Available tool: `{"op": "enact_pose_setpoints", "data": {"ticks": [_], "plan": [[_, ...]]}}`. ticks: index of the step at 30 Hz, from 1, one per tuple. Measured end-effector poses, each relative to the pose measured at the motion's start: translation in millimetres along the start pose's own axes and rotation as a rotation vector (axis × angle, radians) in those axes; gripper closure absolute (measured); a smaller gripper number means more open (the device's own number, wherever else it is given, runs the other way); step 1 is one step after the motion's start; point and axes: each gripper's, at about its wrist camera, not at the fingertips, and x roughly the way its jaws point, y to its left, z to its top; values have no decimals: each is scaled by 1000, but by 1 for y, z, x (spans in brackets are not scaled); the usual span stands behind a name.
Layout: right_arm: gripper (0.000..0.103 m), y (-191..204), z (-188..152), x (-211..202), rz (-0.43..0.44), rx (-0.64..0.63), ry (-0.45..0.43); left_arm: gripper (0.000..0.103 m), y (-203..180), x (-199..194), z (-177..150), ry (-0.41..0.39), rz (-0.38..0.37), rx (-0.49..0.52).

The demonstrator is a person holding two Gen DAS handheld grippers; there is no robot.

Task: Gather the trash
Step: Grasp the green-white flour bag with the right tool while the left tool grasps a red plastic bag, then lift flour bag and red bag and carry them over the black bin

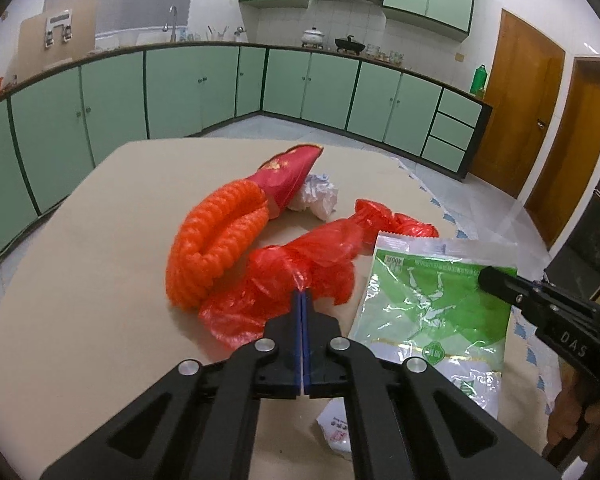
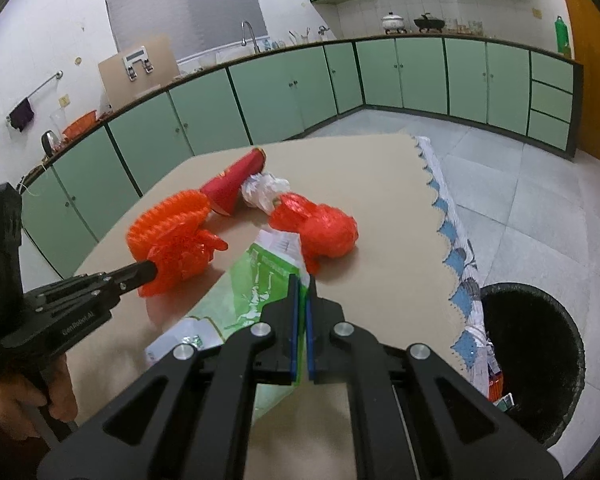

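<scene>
My left gripper (image 1: 302, 294) is shut, pinching a fold of the crumpled red plastic bag (image 1: 300, 256) on the beige table (image 1: 80, 280). In the right wrist view that gripper (image 2: 148, 268) comes in from the left, its tip at the bag's near end (image 2: 180, 256). My right gripper (image 2: 302, 278) is shut on the edge of a green and white plastic packet (image 2: 256, 280). The packet (image 1: 432, 304) is lifted at that edge, with the right gripper (image 1: 496, 280) on it. An orange mesh net (image 1: 212, 240), a red pouch (image 1: 288, 176) and crumpled white paper (image 1: 316, 198) lie behind.
A black-lined trash bin (image 2: 540, 352) stands on the floor off the table's right edge, with some trash (image 2: 496, 384) inside. A patterned cloth (image 2: 460, 260) hangs over that edge. A small white wrapper (image 1: 336, 432) lies under my left gripper. Green kitchen cabinets (image 1: 180, 88) line the far walls.
</scene>
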Motion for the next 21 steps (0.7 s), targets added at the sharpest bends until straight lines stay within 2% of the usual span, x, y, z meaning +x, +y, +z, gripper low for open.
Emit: {"op": "enact_pose_setpoints", "data": {"ticks": [7,21], "plan": [[101,3,6,-22,-13,-4,-35,103,-16,-16,4,-33,-10,32],[101,-2,18,-96,-15,-9,-153,103,-41,-54,15,-127,-40,64]]}}
